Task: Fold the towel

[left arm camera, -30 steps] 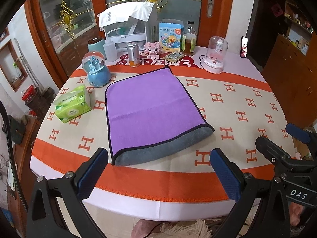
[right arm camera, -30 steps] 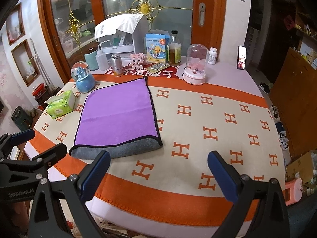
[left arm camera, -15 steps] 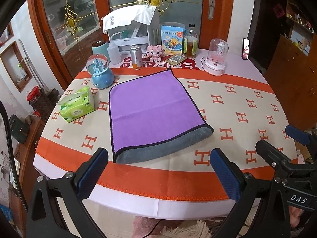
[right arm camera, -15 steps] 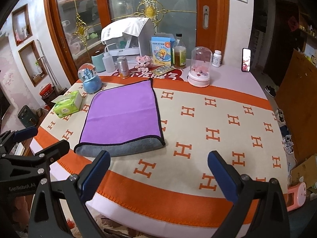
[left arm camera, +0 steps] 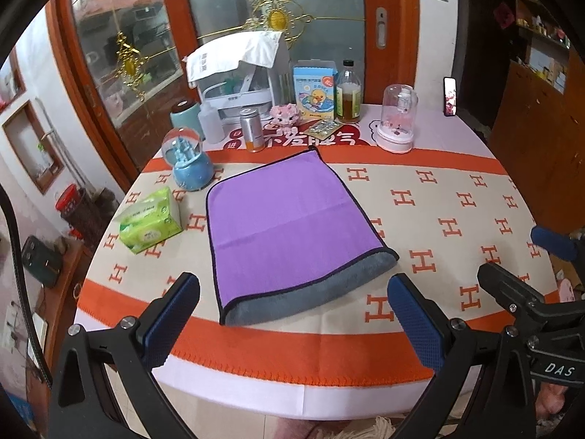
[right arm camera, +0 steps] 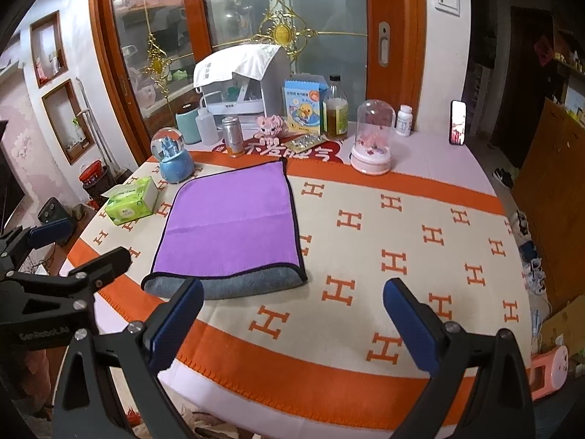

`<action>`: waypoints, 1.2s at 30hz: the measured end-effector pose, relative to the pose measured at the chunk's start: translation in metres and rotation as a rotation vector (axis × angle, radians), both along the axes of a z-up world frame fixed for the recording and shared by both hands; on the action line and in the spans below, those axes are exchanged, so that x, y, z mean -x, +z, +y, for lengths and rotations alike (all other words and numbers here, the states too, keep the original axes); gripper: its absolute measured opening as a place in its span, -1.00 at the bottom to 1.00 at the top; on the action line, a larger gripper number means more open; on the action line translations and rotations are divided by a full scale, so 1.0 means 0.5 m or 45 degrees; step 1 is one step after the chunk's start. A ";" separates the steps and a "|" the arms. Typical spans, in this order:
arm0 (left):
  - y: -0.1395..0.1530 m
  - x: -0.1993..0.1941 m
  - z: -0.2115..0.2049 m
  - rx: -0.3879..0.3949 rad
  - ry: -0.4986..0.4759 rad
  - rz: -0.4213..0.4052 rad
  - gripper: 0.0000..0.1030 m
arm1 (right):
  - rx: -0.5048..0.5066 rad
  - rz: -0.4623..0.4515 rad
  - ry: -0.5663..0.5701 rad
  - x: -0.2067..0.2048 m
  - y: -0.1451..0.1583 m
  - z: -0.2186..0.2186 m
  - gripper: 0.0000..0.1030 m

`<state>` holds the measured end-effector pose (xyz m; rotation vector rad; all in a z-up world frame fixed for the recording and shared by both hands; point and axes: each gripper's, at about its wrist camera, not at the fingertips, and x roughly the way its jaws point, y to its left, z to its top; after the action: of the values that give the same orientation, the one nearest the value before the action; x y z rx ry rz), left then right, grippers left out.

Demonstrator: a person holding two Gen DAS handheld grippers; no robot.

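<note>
Towel (left arm camera: 292,230), purple face with grey underside, black-edged: handled by two grippers, both released and carrying nothing; left gripper (left arm camera: 292,314) hangs over the near table edge, jaws spread wide, apart from the cloth; right gripper (right arm camera: 292,325) likewise spread, off to the towel's right over bare tablecloth (right arm camera: 402,241). Towel lies flat on the patterned tablecloth, left of centre, already doubled once, the rounded grey fold toward the near edge and a faint crease across the purple face. Adjacent: green tissue pack (left arm camera: 150,221) just left of it, blue snow globe (left arm camera: 190,161) near its far left corner, metal can (left arm camera: 252,130) beyond the far edge. Step judged: between folds, cloth at rest. Next move would call for pinching two corners on one side and carrying them across without dragging the lower layer
</note>
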<state>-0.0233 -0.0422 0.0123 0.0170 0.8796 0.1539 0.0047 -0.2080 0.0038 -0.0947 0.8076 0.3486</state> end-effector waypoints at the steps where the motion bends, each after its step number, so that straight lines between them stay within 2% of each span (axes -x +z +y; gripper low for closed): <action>1: -0.001 -0.005 0.002 0.015 -0.023 0.000 0.98 | 0.008 -0.013 0.004 -0.001 0.003 0.004 0.92; 4: -0.001 -0.019 0.007 0.047 -0.051 -0.001 0.97 | 0.019 -0.033 0.012 -0.007 0.007 0.013 0.92; 11: 0.003 -0.045 0.048 0.119 -0.015 -0.013 0.97 | -0.042 0.036 0.045 -0.053 -0.002 0.024 0.92; 15: 0.006 -0.062 0.068 0.088 -0.018 -0.027 0.97 | -0.072 -0.021 0.042 -0.067 0.010 0.032 0.92; 22: 0.000 -0.080 0.100 0.068 -0.036 -0.042 0.97 | 0.000 -0.096 0.112 -0.099 0.024 0.074 0.92; 27: -0.027 -0.092 0.130 0.146 -0.032 -0.022 0.97 | 0.028 -0.111 0.171 -0.115 0.011 0.107 0.92; 30: -0.045 -0.099 0.144 0.160 -0.049 -0.011 0.97 | 0.065 -0.114 0.210 -0.122 -0.003 0.124 0.92; 34: -0.090 -0.114 0.164 0.177 -0.069 0.056 0.98 | 0.094 -0.109 0.284 -0.136 -0.033 0.141 0.92; 36: -0.116 -0.116 0.178 0.181 -0.074 0.077 0.98 | 0.095 -0.089 0.334 -0.147 -0.055 0.146 0.86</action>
<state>0.0347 0.0465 -0.0458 -0.0852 0.9478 0.0363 0.0782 -0.1351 -0.0238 -0.2828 0.7401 0.5596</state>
